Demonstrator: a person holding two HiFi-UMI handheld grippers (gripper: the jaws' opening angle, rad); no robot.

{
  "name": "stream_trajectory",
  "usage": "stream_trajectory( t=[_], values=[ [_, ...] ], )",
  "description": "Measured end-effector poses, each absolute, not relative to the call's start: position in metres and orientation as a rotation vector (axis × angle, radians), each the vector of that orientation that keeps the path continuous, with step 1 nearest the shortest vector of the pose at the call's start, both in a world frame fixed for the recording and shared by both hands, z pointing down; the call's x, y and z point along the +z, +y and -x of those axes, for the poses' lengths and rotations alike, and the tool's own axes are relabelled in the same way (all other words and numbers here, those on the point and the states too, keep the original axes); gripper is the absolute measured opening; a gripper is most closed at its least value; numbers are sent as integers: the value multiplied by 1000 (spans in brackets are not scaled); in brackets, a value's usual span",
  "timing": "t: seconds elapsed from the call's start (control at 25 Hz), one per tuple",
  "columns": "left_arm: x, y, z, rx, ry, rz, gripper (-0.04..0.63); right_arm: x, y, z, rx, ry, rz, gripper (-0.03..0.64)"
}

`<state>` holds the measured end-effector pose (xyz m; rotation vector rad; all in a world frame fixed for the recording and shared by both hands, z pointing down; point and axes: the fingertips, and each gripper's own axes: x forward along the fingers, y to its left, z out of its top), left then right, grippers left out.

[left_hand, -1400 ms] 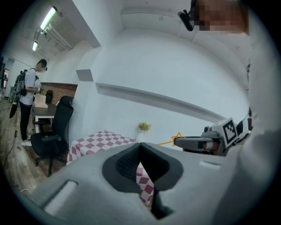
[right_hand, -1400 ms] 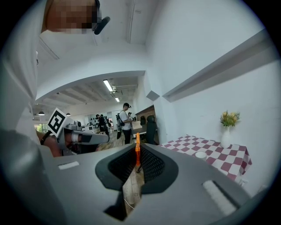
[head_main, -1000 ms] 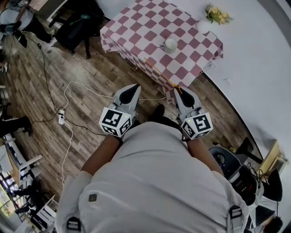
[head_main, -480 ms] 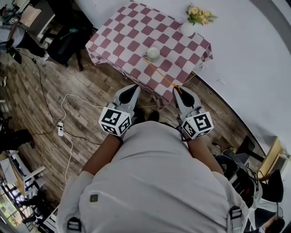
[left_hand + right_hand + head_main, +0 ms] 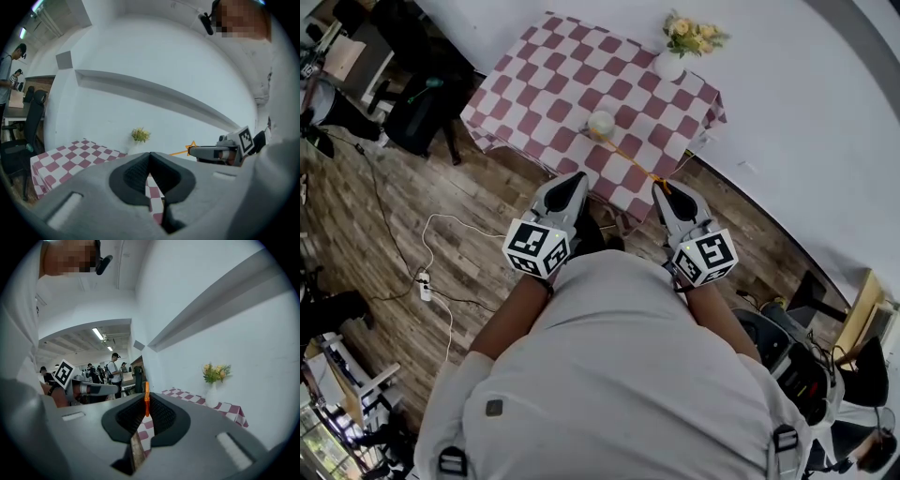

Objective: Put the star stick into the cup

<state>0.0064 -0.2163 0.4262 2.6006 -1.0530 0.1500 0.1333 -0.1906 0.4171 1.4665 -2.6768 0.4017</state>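
A white cup point(image 5: 601, 123) stands on the table's red-and-white checked cloth point(image 5: 553, 75), near its front edge. My right gripper point(image 5: 662, 186) is shut on the orange star stick point(image 5: 634, 158). It grips close to the star end, and the thin shaft points up-left toward the cup. In the right gripper view the stick point(image 5: 146, 401) stands pinched between the jaws of the right gripper point(image 5: 146, 398). The left gripper view shows the star point(image 5: 191, 148) at the right gripper's tip. My left gripper point(image 5: 574, 180) hovers before the table edge, and its jaws point(image 5: 150, 155) are shut on nothing.
A white vase of yellow flowers point(image 5: 673, 58) stands at the table's far right corner against the white wall. A white cable and power strip point(image 5: 425, 284) lie on the wooden floor at left. Dark chairs point(image 5: 417, 103) stand left of the table. People stand in the distance point(image 5: 112, 366).
The table and cup have slid down and left in the head view as I came closer. The stick's far tip now lies near the cup. Both grippers keep their pose.
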Motion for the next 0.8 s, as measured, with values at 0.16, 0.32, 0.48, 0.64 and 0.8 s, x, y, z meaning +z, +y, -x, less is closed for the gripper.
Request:
stream_trajectory(
  t=[0.16,0.32,0.48,0.64,0.8],
  values=[
    [431,-237,-7,165,-1032,-2595,5,426,-208,-135,437,-2646,-1483,28],
    [440,-256,-1,184,-1022,-2577,5,435,-223,-134,475,-2616,-1497,28],
    [451,-278,-1,213,-989,-2562,5,446,-245,-137,503,-2579,-1510,28],
    [460,-295,-3,244,-954,-2545,5,461,-261,-140,547,-2521,-1509,28],
    [472,-318,-3,279,-922,-2533,5,484,-279,-139,575,-2462,-1494,28]
  ],
)
